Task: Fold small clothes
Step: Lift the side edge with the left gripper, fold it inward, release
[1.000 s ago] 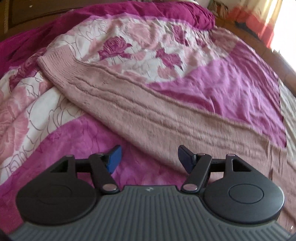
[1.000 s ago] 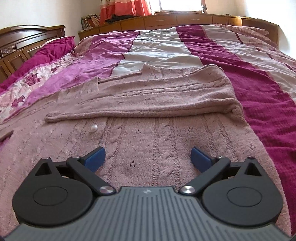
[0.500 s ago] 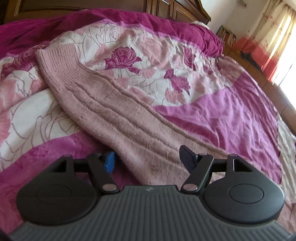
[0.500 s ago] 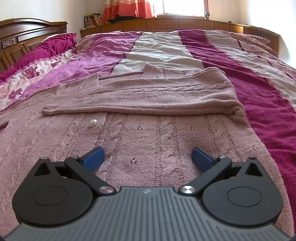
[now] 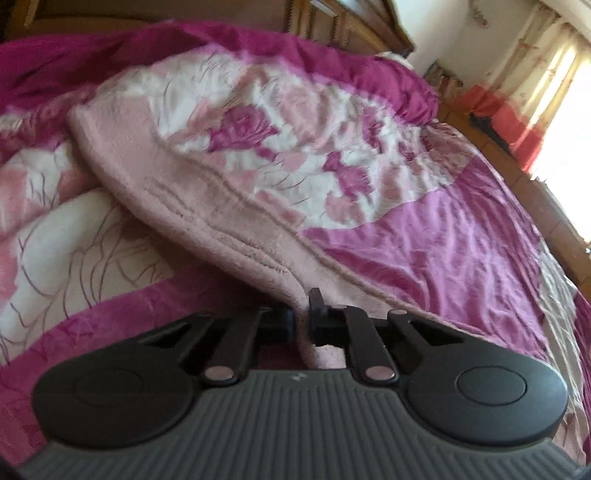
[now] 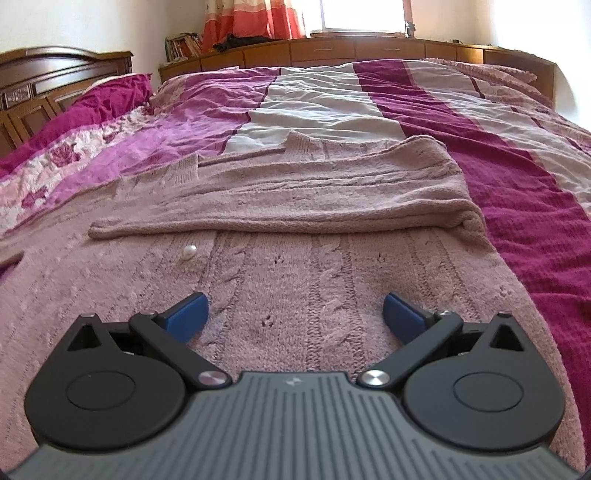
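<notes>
Left wrist view: your left tongs [image 5: 301,325] are clenched on the near sleeve of the pink knit sweater [image 5: 221,229], which lies across the bed [image 5: 424,240]. Right wrist view: your right tongs [image 6: 295,314] are released, hovering over the sweater body. Far sleeve [image 6: 280,206] already folded across; near sleeve and the body folds are left, looks like.

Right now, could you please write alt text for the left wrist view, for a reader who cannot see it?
The left gripper has its jaws shut on a fold of a pink knitted sleeve, which runs away up and left across a floral pink and magenta bedspread. A wooden headboard and a sunlit curtain lie beyond; the picture is slightly blurred.
</notes>
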{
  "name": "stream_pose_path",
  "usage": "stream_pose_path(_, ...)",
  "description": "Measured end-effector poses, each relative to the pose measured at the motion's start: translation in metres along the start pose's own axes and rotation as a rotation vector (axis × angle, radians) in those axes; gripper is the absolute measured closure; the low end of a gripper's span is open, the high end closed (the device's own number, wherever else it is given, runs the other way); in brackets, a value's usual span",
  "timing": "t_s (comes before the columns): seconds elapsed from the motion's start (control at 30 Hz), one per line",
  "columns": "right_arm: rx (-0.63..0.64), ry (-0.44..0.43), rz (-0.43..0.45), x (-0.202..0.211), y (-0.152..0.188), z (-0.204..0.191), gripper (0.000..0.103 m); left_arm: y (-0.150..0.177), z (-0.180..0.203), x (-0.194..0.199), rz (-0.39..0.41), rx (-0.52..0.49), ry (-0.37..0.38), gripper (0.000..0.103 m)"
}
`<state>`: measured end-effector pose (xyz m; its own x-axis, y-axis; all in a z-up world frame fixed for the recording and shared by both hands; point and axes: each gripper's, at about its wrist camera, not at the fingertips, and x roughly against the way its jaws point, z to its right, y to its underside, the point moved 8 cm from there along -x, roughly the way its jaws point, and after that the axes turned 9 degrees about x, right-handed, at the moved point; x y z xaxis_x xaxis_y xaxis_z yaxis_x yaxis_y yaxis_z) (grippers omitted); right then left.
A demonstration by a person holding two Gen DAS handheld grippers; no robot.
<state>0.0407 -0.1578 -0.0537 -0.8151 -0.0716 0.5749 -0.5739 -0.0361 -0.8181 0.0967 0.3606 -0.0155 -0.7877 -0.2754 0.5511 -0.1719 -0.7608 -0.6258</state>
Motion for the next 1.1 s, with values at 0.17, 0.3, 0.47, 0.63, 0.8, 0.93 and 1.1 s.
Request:
stream_pose_path(0.17,-0.063,-0.023,0.016,0.010,-0.005,0.006,0.000,-0.004,0.024,0.022,0.031,-0.030,0.091,0.095)
stream_pose_path(0.3,-0.102,-0.024,0.030,0.015,-0.009,0.012,0.000,-0.003,0.050,0.038,0.051,-0.052,0.158,0.095)
stream_pose_path(0.47,-0.119,-0.014,0.045,0.022,-0.012,0.019,0.000,0.006,0.088,0.052,0.054,-0.077,0.239,0.095)
stream_pose_path(0.63,-0.137,-0.012,0.047,0.025,-0.011,0.024,0.000,0.024,0.122,0.066,0.052,-0.119,0.310,0.095)
stream_pose_path(0.8,-0.144,-0.010,0.053,0.026,-0.011,0.026,0.000,0.045,0.156,0.081,0.033,-0.167,0.389,0.095)
stream_pose_path(0.93,-0.151,-0.011,0.052,0.026,-0.010,0.028,0.000,0.064,0.183,0.091,0.020,-0.212,0.445,0.095)
stream_pose_path(1.1,-0.156,-0.010,0.047,0.025,-0.008,0.029,0.000,0.102,0.205,0.091,-0.032,-0.289,0.475,0.095)
